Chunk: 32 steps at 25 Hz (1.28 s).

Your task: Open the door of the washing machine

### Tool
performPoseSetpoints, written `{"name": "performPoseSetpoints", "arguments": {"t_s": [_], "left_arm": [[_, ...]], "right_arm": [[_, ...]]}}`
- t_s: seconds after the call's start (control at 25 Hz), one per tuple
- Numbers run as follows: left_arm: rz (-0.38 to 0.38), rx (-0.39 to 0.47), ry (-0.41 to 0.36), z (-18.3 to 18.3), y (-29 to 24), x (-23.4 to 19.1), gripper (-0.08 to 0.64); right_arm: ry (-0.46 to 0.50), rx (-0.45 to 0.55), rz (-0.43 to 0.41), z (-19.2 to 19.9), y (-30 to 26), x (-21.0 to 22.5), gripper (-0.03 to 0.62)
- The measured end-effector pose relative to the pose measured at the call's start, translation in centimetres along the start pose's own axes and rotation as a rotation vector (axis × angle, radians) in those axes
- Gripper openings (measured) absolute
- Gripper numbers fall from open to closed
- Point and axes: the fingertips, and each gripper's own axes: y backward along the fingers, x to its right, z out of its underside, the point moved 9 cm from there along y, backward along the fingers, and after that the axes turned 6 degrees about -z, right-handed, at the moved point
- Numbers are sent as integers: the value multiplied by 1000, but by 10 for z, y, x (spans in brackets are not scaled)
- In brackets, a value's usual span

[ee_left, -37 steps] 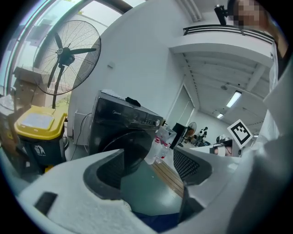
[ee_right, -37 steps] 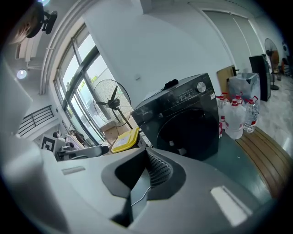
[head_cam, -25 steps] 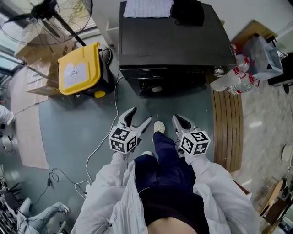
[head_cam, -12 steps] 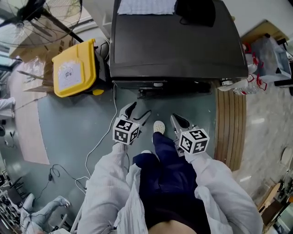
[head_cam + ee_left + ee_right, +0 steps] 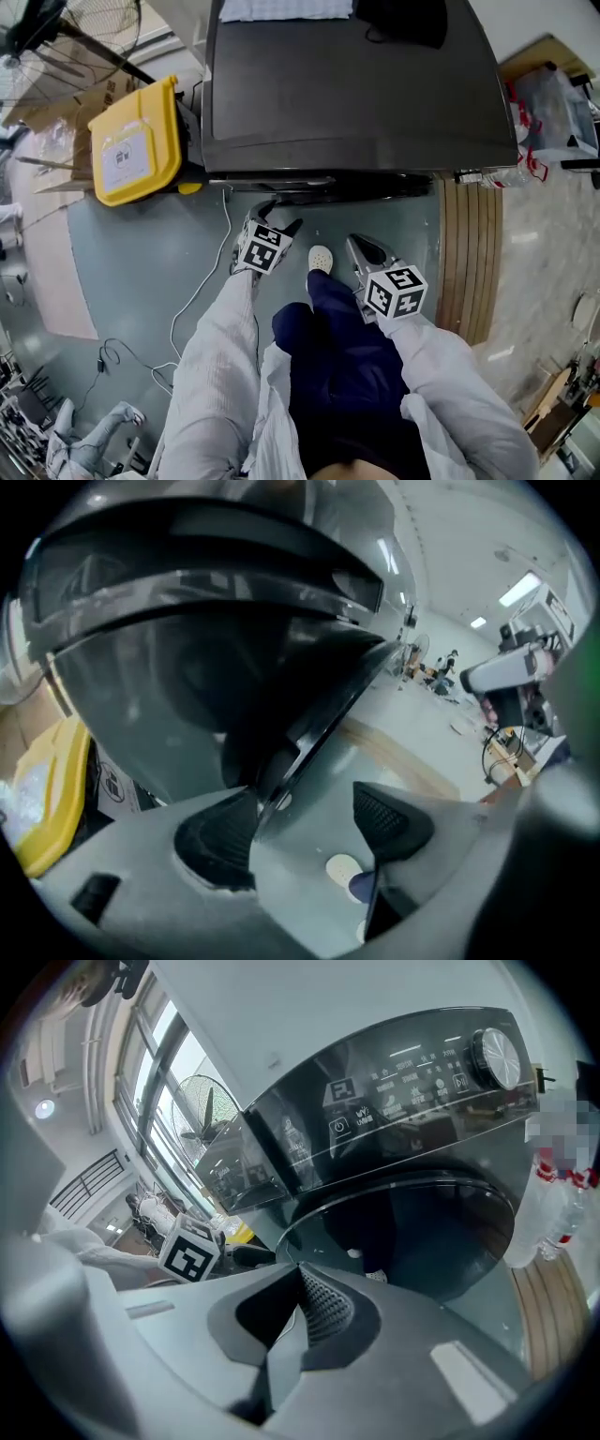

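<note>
while its jaws gape, the left tool [image 5: 305, 803] straddles the door [image 5: 321, 716] edge.

White sleeves [image 5: 220, 356], navy trousers [image 5: 347, 375], white shoe [image 5: 321, 259], grey left tool [image 5: 278, 217], grey right tool [image 5: 359, 246], black-and-white cubes [image 5: 395, 290]

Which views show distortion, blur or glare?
Head view: sharp, evenly lit, faint sheen on the washing machine top. Left gripper view: strong fisheye bending, the close door edge soft. Right gripper view: fisheye too, room reflections across the glossy panel.
</note>
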Motion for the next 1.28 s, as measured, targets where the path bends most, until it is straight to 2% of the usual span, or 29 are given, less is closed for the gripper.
{"name": "performPoseSetpoints", "arguments": {"t_s": [0.12, 0.24, 0.32, 0.4, 0.72, 0.96, 1.16, 1.28], "left_arm": [[-12, -30, -65, -1, -17, -4, 305], [-25, -56, -139, -4, -26, -6, 231], [-37, -69, -188, -6, -32, -4, 207], [-46, -80, -205, -8, -34, -3, 193], [-48, -99, -226, -4, -32, 1, 183], [-63, -92, -216, 14, -23, 19, 173], [-28, -96, -176, 42, -14, 44, 160], [-5, -83, -127, 56, -7, 59, 153]], "right_arm": [[-8, -14, 10, 3, -1, 4, 8], [-13, -20, 15, 6, -1, 8, 8], [-13, -26, 19, 7, -1, 10, 9], [-13, -30, 20, 8, 0, 12, 9], [-26, -4, 37, 13, 0, 9, 9], [-39, 3, 47, 28, 9, -5, 8], [-54, 34, 70, 46, 24, -22, 8], [-57, 54, 89, 58, 36, -28, 8]]}}
